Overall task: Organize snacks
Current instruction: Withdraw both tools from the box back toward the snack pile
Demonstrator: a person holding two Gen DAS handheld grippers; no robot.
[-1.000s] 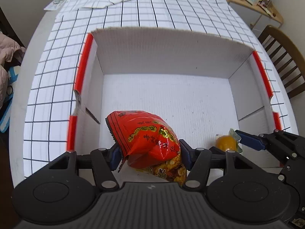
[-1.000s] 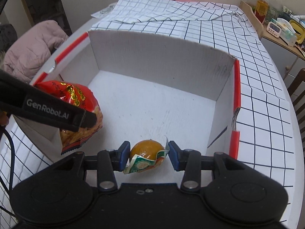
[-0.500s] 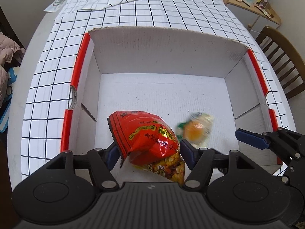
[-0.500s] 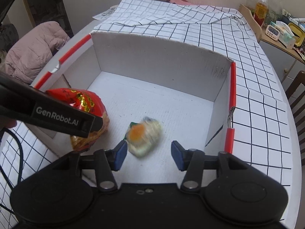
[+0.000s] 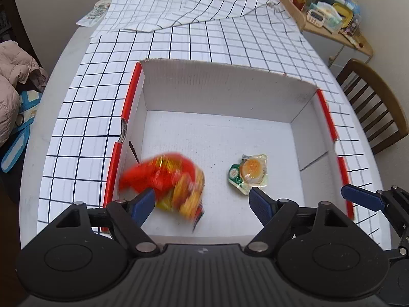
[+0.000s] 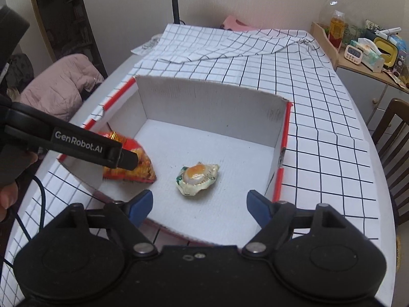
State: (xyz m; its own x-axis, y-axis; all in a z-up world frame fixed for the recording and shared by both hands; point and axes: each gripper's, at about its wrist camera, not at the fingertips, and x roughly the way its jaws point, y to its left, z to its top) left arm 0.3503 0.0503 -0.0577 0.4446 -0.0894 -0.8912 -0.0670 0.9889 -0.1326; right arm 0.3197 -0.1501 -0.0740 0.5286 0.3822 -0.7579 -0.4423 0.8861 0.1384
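Note:
A white cardboard box [image 5: 225, 94] with red edges stands open on the checked tablecloth; it also shows in the right wrist view [image 6: 212, 107]. A red snack bag [image 5: 168, 181] is blurred in motion inside the box at its left, just beyond my open left gripper [image 5: 202, 202]. In the right wrist view the red bag [image 6: 135, 168] lies on the box floor, partly hidden by the left gripper's finger. A small packet with an orange centre [image 5: 250, 172] lies on the box floor at the right [image 6: 198, 177]. My right gripper [image 6: 199, 203] is open and empty above the box's near edge.
A folded checked cloth [image 5: 194, 7] lies at the table's far end. A wooden chair [image 5: 375, 107] stands to the right. A shelf with bottles and a timer [image 6: 358, 48] is at the far right. A pink jacket [image 6: 58, 87] lies to the left.
The right gripper opened and dropped the orange packet onto the box floor. The left gripper then opened and released the red bag, which is falling. Both grippers have pulled back and up.

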